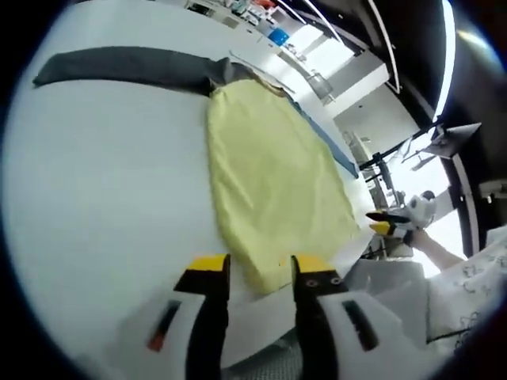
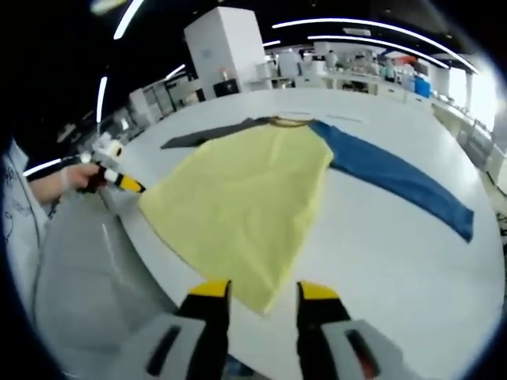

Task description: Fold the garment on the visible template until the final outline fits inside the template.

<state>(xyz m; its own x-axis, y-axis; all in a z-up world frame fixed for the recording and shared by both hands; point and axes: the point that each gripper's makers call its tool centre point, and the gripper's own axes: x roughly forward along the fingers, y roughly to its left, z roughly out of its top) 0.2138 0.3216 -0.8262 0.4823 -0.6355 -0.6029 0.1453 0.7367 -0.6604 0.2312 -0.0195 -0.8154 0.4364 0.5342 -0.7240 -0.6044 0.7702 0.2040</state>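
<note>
A garment with a yellow body [image 1: 269, 174] lies flat on the white table [image 1: 103, 198]. Its dark grey sleeve [image 1: 127, 67] stretches out to one side and its blue sleeve [image 2: 396, 178] to the other. My left gripper [image 1: 261, 267] is open, and a corner of the yellow hem lies between its yellow-tipped jaws. My right gripper [image 2: 263, 290] is open too, with the other hem corner [image 2: 261, 297] between its jaws. Each gripper also appears in the other's view at the table edge: the right gripper [image 1: 384, 226] and the left gripper [image 2: 119, 180].
The table edge [image 2: 150, 237] runs just below the hem, with grey floor beyond it. A person's hand and patterned sleeve [image 1: 475, 277] are beside the table. Benches, a white cabinet [image 2: 226, 43] and equipment stand far behind the table.
</note>
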